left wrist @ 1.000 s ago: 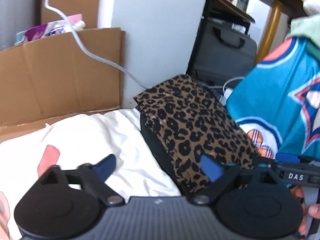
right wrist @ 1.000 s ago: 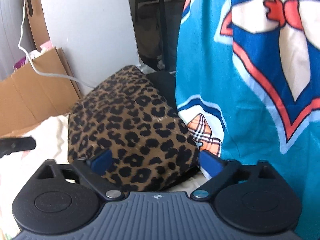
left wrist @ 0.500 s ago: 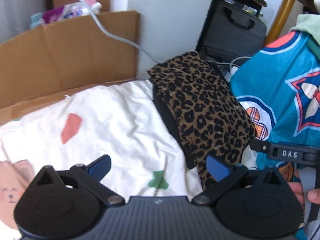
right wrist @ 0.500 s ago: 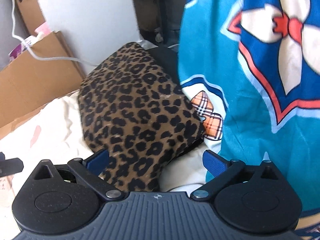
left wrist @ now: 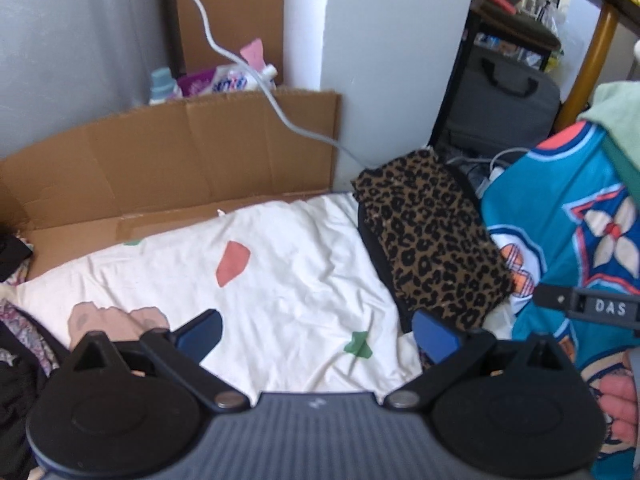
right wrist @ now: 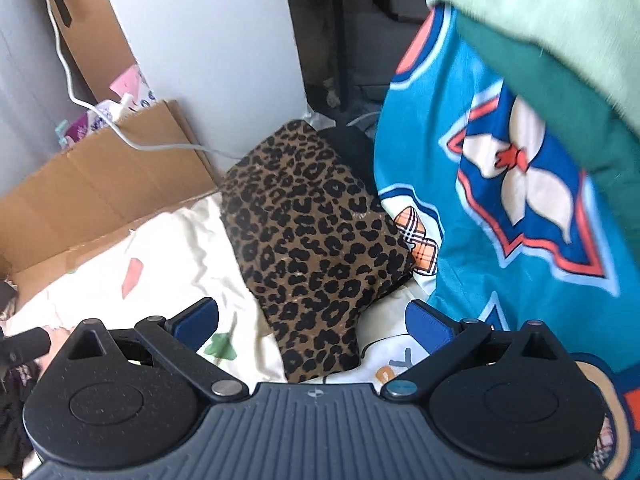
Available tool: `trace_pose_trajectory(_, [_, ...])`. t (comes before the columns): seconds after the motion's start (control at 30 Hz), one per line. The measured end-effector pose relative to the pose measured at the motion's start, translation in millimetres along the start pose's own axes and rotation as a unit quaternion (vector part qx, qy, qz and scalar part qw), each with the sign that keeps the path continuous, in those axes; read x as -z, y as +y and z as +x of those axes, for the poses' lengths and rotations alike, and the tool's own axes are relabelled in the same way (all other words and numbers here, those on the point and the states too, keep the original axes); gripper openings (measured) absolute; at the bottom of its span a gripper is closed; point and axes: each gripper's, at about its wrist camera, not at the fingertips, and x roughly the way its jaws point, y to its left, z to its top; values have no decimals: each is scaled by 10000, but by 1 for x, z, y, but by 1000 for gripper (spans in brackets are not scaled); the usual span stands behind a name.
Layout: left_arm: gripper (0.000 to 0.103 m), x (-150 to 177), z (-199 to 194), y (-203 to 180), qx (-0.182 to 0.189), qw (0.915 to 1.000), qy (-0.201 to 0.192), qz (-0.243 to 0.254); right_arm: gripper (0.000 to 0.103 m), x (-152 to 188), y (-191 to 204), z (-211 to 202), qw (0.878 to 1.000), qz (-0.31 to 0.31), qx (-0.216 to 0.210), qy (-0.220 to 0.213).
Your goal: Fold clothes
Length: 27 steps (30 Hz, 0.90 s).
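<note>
A folded leopard-print garment (left wrist: 432, 240) (right wrist: 312, 240) lies on a black folded piece at the right end of a white patterned sheet (left wrist: 280, 280) (right wrist: 172, 256). My left gripper (left wrist: 316, 336) is open above the sheet, nothing between its blue pads. My right gripper (right wrist: 312, 324) is open too, hovering over the near end of the leopard garment. A bright blue patterned cloth (left wrist: 568, 240) (right wrist: 520, 200) hangs at the right, with a pale green cloth (right wrist: 560, 20) draped over it. The right gripper's tip and a hand (left wrist: 620, 400) show at the left view's right edge.
A flattened cardboard box (left wrist: 160, 160) (right wrist: 100, 188) stands behind the sheet against a white wall, with a white cable (left wrist: 248, 76) hanging over it. A dark grey case (left wrist: 504, 108) and a yellow-legged table (left wrist: 592, 40) are at the back right. Dark clothes (left wrist: 16, 380) pile at left.
Both grippers have pulled back and risen from the leopard garment, so more of the sheet and cardboard shows. Their jaws have stayed open.
</note>
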Motion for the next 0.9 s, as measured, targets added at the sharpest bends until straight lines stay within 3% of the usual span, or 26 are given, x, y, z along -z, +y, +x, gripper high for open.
trace_pose_trajectory(0.4, [103, -8, -87, 21, -381, 9978, -214, -497, 103, -10, 20, -94, 9990, 438, 100, -39])
trace_pose_trajectory(0.9, [103, 2, -178, 45, -596, 9935, -622, -748, 103, 5, 54, -188, 9974, 180, -333, -621])
